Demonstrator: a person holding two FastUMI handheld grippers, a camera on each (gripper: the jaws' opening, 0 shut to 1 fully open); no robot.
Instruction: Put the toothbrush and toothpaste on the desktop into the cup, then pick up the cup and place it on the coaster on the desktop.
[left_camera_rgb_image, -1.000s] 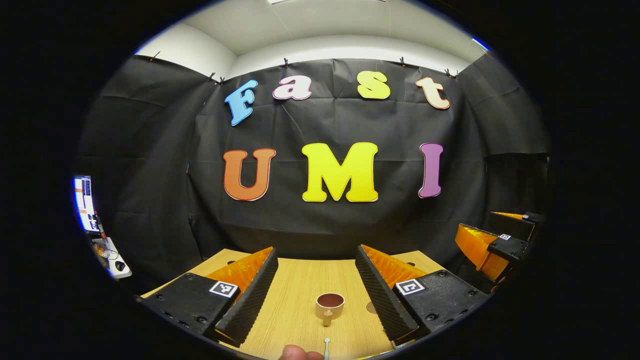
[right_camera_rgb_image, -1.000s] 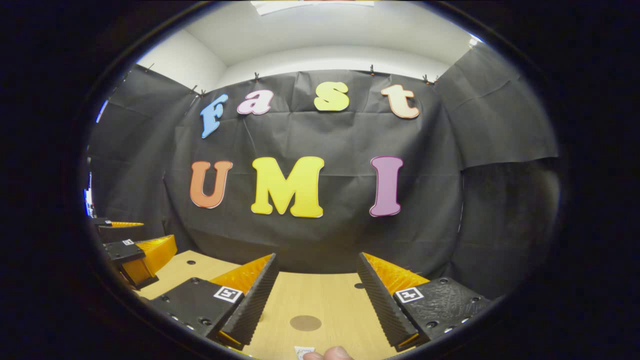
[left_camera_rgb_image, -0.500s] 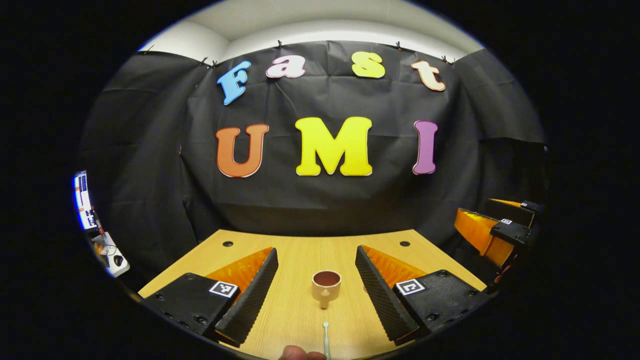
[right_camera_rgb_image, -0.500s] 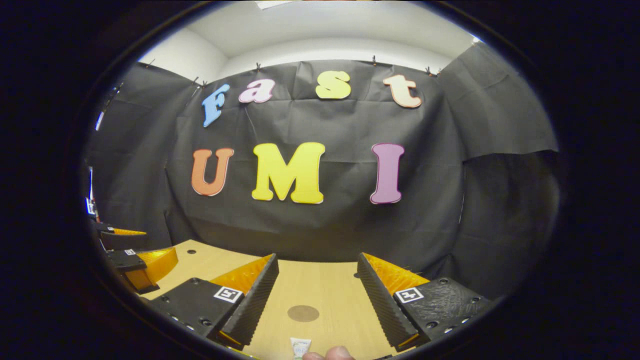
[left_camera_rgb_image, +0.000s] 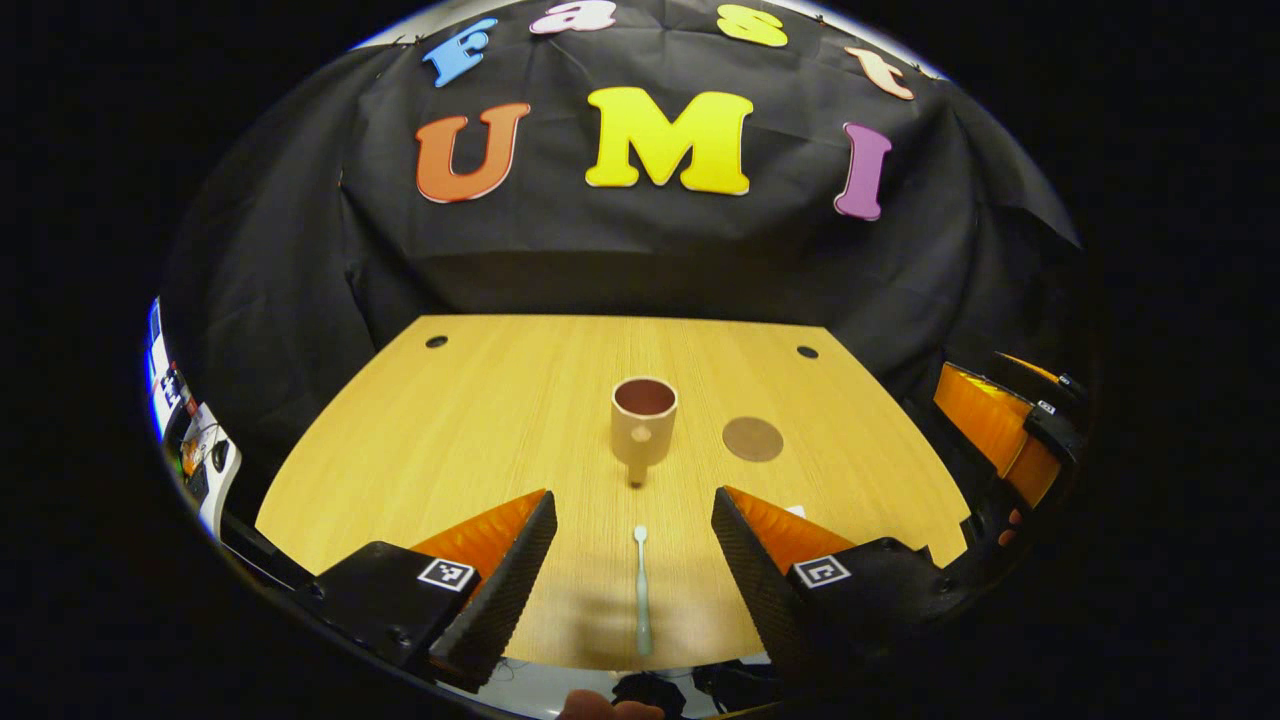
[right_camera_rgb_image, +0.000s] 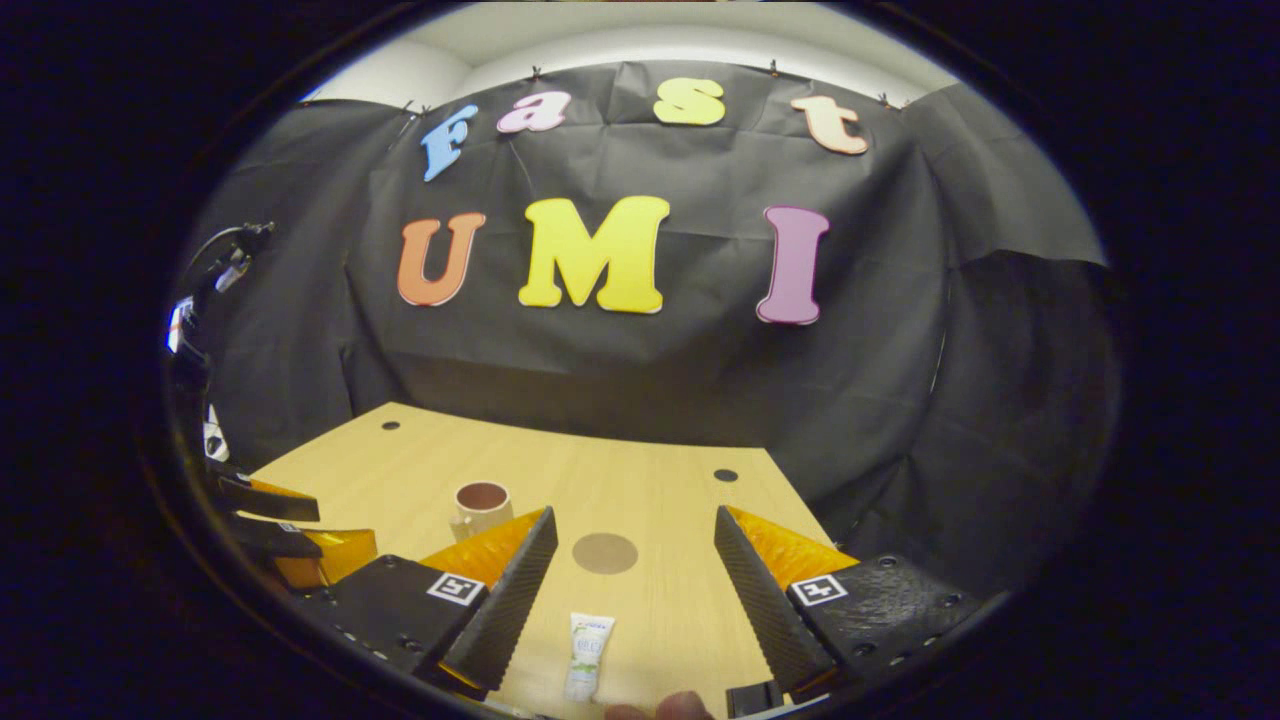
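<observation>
1. The wooden desktop (left_camera_rgb_image: 480, 420) carries a mug (left_camera_rgb_image: 643, 416), a round brown coaster (left_camera_rgb_image: 752, 438), a toothbrush (left_camera_rgb_image: 641, 590) and a toothpaste tube (right_camera_rgb_image: 587, 655); two small dark holes sit near its far corners
2. In the left gripper view the toothbrush lies flat near the front edge, head toward the mug, with bare wood between them; nothing blocks the way
3. The mug stands upright, handle toward the camera, and its dark inside holds nothing that can be seen; the coaster lies just beside it to the right, apart and bare
4. The left gripper (left_camera_rgb_image: 634, 540) hovers with fingers wide apart, the toothbrush between them untouched
5. The right gripper (right_camera_rgb_image: 632, 575) is likewise spread wide, the toothpaste tube lying flat between its fingers, short of the coaster
6. A monitor (left_camera_rgb_image: 160, 385) stands at the far left off the desk
</observation>
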